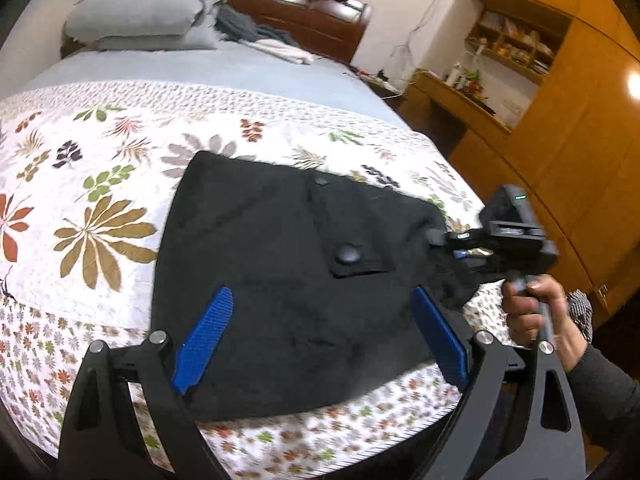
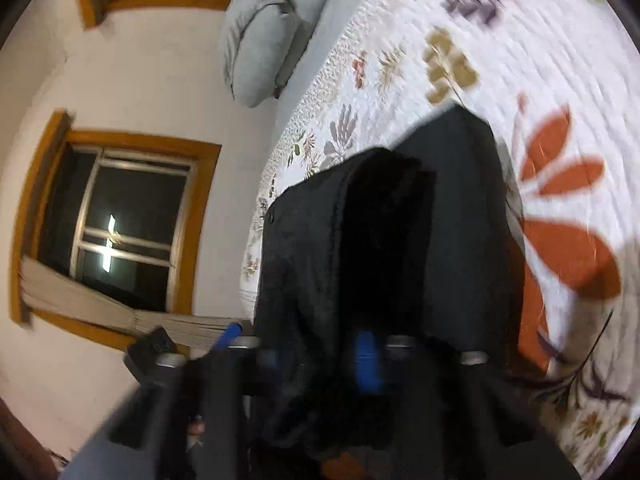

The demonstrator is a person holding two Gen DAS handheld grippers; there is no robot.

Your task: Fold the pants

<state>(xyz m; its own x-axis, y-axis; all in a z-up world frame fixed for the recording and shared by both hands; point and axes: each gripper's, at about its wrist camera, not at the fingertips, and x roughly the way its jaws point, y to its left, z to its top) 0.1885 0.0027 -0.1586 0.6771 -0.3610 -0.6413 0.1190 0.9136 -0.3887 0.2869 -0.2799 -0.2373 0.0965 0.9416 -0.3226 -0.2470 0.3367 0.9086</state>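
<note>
Black pants (image 1: 288,280) lie folded in a compact bundle on the floral bedspread (image 1: 100,200), with a button flap on top. My left gripper (image 1: 324,320) is open, its blue pads spread wide just above the bundle's near part, holding nothing. The right gripper (image 1: 460,242) reaches in from the right and is shut on the pants' right edge. In the blurred right wrist view the pants (image 2: 400,220) fill the centre and bunch between the right gripper's blue pads (image 2: 366,360), which are closed on the cloth.
Grey pillows (image 1: 140,16) and loose clothes (image 1: 272,44) lie at the bed's head. A wooden desk and shelves (image 1: 512,52) stand to the right of the bed. A wall with a window (image 2: 120,220) shows in the right wrist view.
</note>
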